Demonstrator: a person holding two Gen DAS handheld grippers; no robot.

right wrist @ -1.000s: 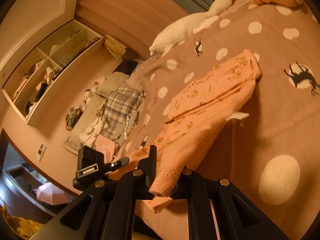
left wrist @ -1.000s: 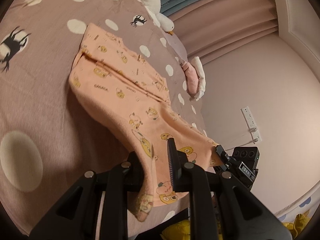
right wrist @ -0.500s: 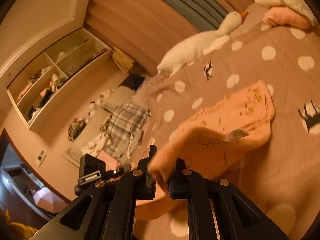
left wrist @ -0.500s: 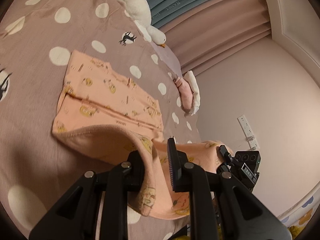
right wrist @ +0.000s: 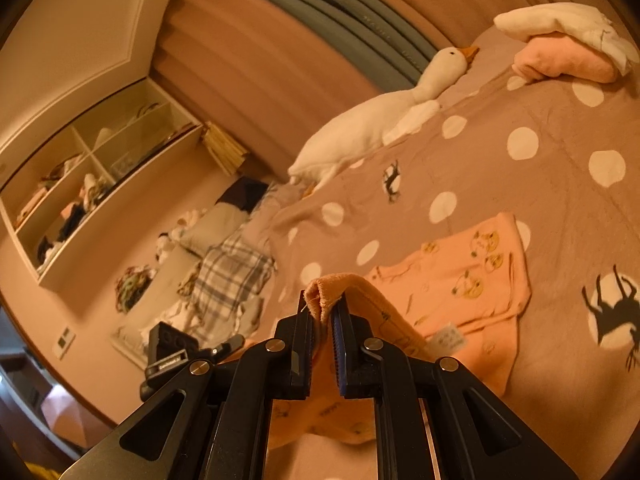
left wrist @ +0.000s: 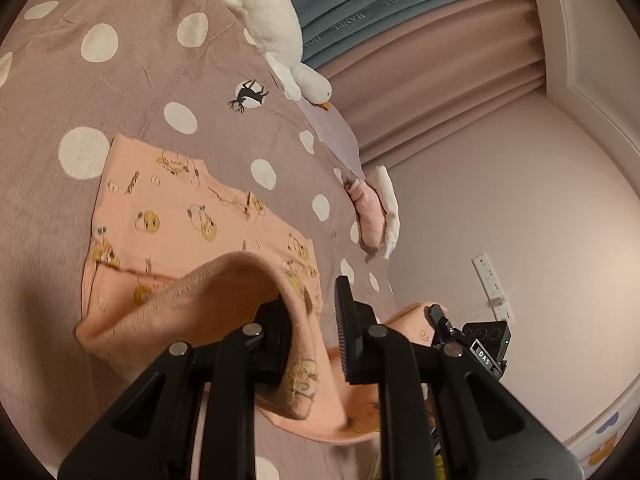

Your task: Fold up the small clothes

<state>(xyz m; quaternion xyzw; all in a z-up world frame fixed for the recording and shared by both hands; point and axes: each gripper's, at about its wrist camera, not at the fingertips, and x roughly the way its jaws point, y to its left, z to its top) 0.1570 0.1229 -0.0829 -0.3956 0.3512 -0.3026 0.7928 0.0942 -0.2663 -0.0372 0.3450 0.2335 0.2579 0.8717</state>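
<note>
A: Where is the peach cotton baby garment printed with yellow cartoons (left wrist: 192, 216)?

B: On the mauve polka-dot bedspread (left wrist: 120, 92), its near end lifted. The left gripper (left wrist: 310, 332) and the right gripper (right wrist: 322, 316) are each clenched on a hem corner.

A: Which step?

B: Folding the near half over the far half. Next, I'd judge, lay the hem on the far edge, then let go.

A: Changed?

B: A second ago the cloth trailed off the bed; now it arches forward.

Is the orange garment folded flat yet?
No, mid-fold: both grippers, left and right, hold the orange garment's lifted end over its flat half.
</note>
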